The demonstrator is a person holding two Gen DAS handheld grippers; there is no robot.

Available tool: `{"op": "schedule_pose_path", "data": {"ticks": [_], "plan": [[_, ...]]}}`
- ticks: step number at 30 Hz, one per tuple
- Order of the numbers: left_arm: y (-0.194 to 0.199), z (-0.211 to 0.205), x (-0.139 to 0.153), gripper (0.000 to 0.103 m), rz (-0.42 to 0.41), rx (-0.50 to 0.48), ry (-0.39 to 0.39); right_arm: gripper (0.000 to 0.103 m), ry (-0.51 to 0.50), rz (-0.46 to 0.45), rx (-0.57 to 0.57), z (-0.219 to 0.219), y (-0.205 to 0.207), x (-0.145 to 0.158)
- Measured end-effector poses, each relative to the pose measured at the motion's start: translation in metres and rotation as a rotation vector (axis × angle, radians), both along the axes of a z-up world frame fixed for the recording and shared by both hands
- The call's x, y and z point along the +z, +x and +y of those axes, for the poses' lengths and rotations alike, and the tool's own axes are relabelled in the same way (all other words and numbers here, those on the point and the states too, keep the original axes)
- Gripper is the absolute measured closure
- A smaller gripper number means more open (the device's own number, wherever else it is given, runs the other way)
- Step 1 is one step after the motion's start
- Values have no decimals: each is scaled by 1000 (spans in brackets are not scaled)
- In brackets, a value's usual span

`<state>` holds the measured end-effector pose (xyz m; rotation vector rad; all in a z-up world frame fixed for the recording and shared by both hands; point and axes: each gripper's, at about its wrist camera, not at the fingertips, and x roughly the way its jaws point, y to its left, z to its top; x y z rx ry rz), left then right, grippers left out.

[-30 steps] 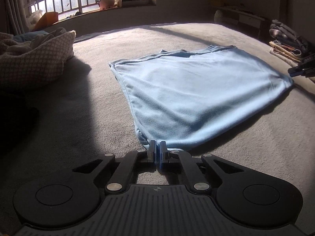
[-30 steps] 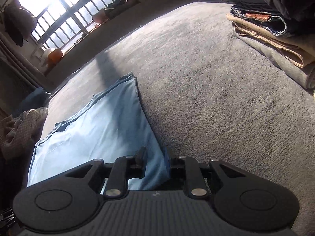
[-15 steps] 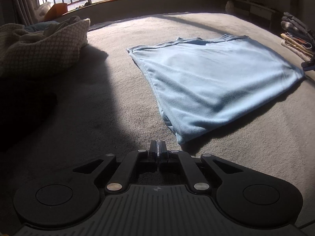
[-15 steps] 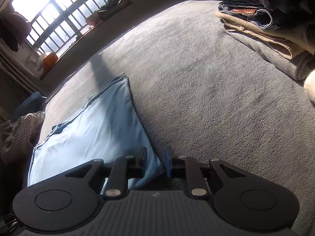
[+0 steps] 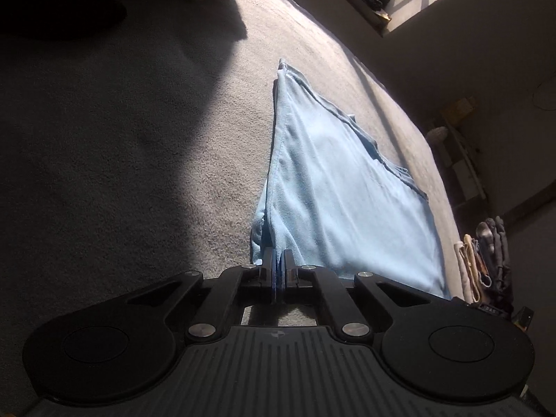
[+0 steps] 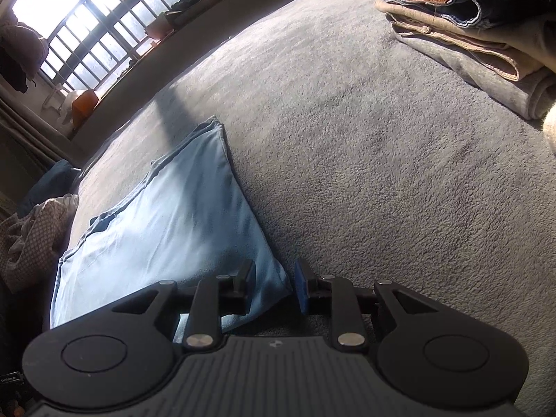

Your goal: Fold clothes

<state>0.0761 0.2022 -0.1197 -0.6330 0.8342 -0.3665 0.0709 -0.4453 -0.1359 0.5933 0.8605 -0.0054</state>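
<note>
I judged the fold partly done: the light blue garment (image 5: 340,187) lay flat and doubled on the grey blanket (image 6: 382,160), further folds remaining. My left gripper (image 5: 278,260) was clenched on its near corner, its length running away ahead. My right gripper (image 6: 274,278) had just been opening, pads off the corner between them.

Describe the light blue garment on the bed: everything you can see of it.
The light blue garment is a soft, fleecy-looking cloth folded into a flat, roughly four-sided shape of several layers, with stitched hems along its far edge. It lies on the grey bed cover, partly in sunlight, partly shaded. The left gripper is shut on its near corner, where the layers bunch up slightly. The right gripper straddles another corner with its jaws open, having just been opening; its pads do not press the cloth.
</note>
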Motion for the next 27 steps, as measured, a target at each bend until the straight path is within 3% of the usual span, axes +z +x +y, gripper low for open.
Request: {"op": "schedule_pose_path", "data": {"ticks": [3, 8, 12, 17, 21, 24, 27], "plan": [[-3, -3, 7, 103, -56, -53, 38, 76, -1, 4, -3, -3, 0, -2], [2, 2, -20, 103, 46, -61, 169, 76, 27, 13, -30, -9, 1, -8], [-2, 14, -26, 101, 77, -24, 168, 76, 13, 11, -22, -7, 0, -6], [-3, 6, 3, 100, -30, 1, 255, 76, -48, -37, -27, -5, -2, 6], [4, -31, 29, 86, -194, -92, 378, 76, -157, -116, 85, 22, 7, 23], [15, -75, 25, 85, -251, -209, 514, 76, -314, -180, 231, 63, 17, 31], [28, -100, -1, 84, -224, -242, 626, 77, -376, -189, 324, 85, 26, 22]]}}
